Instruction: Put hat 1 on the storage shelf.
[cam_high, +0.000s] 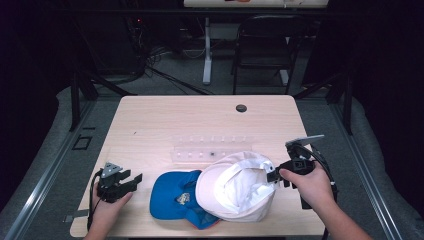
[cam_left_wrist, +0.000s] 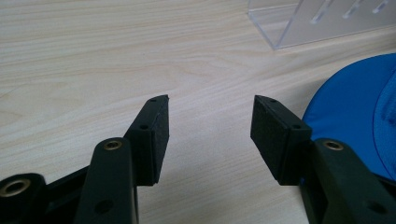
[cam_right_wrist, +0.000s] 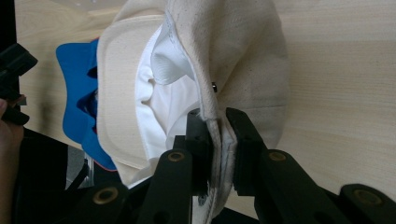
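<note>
A person's two hands reach onto a pale wood table (cam_high: 165, 115) in a dark room, a folding chair (cam_high: 262, 45) beyond it. The left gripper (cam_high: 131, 179) rests with jaws apart, holding nothing; a blue cap (cam_high: 172, 195) lies just to its right. A clear rack (cam_high: 200, 150) sits behind. The right gripper (cam_high: 272, 176) is clamped on the rim of a white cap (cam_high: 235, 187), which is tilted, showing its lining, and overlaps the blue one.

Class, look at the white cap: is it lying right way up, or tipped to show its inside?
Tipped. The white cap shows its white lining, and the right gripper is shut on its rim.
</note>
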